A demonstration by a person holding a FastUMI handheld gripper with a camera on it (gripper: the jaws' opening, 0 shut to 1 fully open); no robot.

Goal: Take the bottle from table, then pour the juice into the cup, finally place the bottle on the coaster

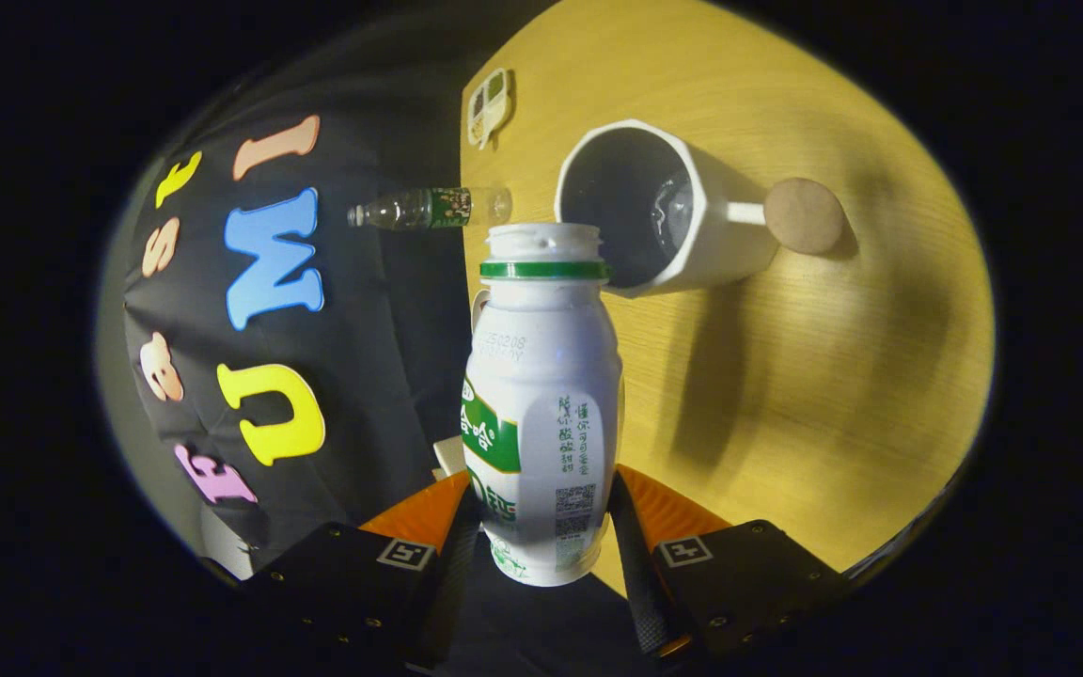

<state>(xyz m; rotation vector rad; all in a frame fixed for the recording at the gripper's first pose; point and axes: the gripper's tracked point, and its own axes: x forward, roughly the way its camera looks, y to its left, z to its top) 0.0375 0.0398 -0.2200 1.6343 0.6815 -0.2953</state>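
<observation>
Gripper view shows us our gripper closed tight on a white plastic bottle with a green ring and green label. Both fingers press on the bottle, one on each side, down near its bottom. The bottle has no cap, and its open mouth points away from the fingers.

We see the whole scene turned on its side, so the bottle is tipped over. Its mouth sits right at the rim of a white cup with flat sides and a dark inside. The cup is at about 1 o'clock from the bottle's mouth, just beyond it. Something wet shines inside the cup. The cup has a handle that ends in a round tan knob.

The cup stands on a yellow wooden table. We cannot tell if the bottle's mouth touches the cup.

At 11 o'clock from the bottle's mouth, a small clear plastic bottle with a green label stands at the table's edge. Past that, at about 12 o'clock, a small pale flat thing with window-like holes lies on the table.
</observation>
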